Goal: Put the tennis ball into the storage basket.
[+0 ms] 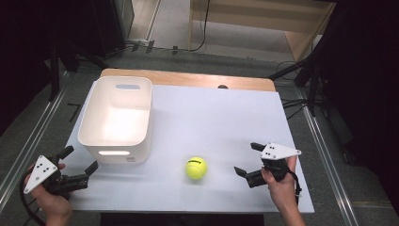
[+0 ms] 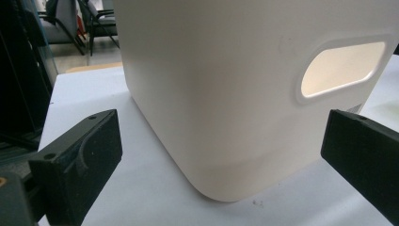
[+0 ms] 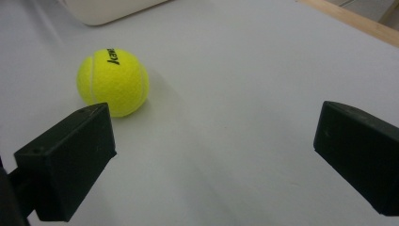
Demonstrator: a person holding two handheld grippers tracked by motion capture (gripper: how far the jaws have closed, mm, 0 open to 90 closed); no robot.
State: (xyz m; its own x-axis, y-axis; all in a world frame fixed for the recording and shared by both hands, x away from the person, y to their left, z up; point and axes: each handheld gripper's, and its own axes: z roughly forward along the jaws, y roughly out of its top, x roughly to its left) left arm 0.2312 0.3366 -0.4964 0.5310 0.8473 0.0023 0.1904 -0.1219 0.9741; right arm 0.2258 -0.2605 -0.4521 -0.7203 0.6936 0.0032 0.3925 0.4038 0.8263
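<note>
High view: a person's right gripper [image 1: 248, 158] hovers with jaws spread wide and empty, a fuzzy yellow tennis ball [image 1: 196, 168] resting on the white table [image 1: 221, 117] just off its left jaw, apart from it. Right gripper view puts the ball [image 3: 113, 82] beyond and to the side of the left jaw, not between the two, so a closing pinch from here would likely clip the round felt surface and send it rolling across the smooth tabletop. The left gripper [image 1: 80, 165], likewise released, sits low just before the near corner of a smooth, round-cornered white plastic bin [image 1: 117, 117], whose oval handle slot [image 2: 341, 68] faces it; a careless nudge could shove the light bin.
</note>
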